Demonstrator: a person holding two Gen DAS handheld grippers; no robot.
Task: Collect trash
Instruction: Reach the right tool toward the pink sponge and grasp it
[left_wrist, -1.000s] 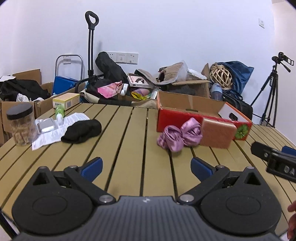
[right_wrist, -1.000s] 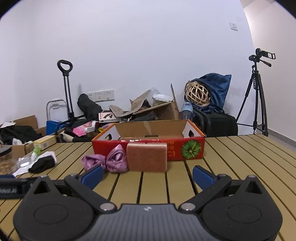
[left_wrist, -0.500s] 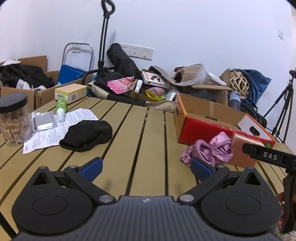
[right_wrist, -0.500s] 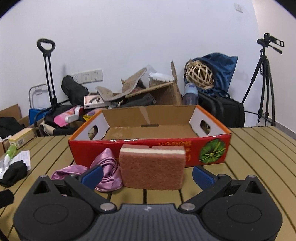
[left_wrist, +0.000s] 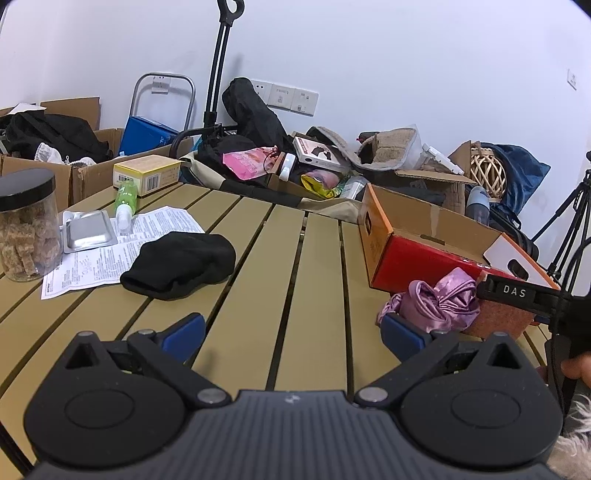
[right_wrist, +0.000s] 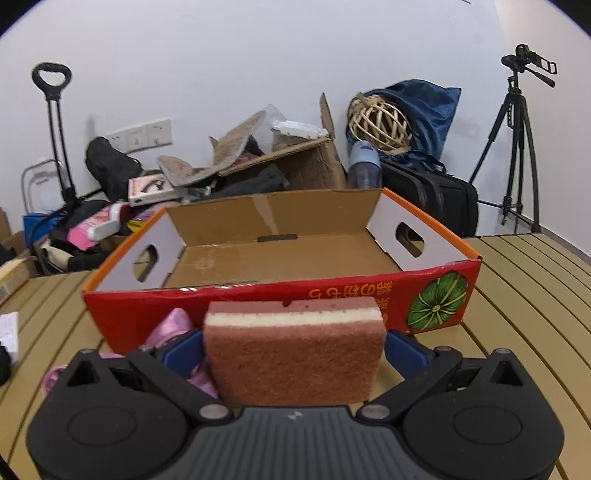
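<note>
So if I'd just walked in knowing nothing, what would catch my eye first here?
Probably the pink sponge, standing on edge between the right gripper's open blue fingers, right against the bright red cardboard box, whose inside looks empty. Next, the shiny purple cloth crumpled beside the sponge, and the black cloth lying on a printed sheet further left on the slatted table.

Left claw (left_wrist: 293, 334), jaws spread, hovers over slatted bench (left_wrist: 258, 266) between black cloth (left_wrist: 179, 264) and red box (left_wrist: 436, 247).

Each hand-held gripper (right_wrist: 293, 354) is ribbed black plastic, blue pads (left_wrist: 183, 331), silver screws
</note>
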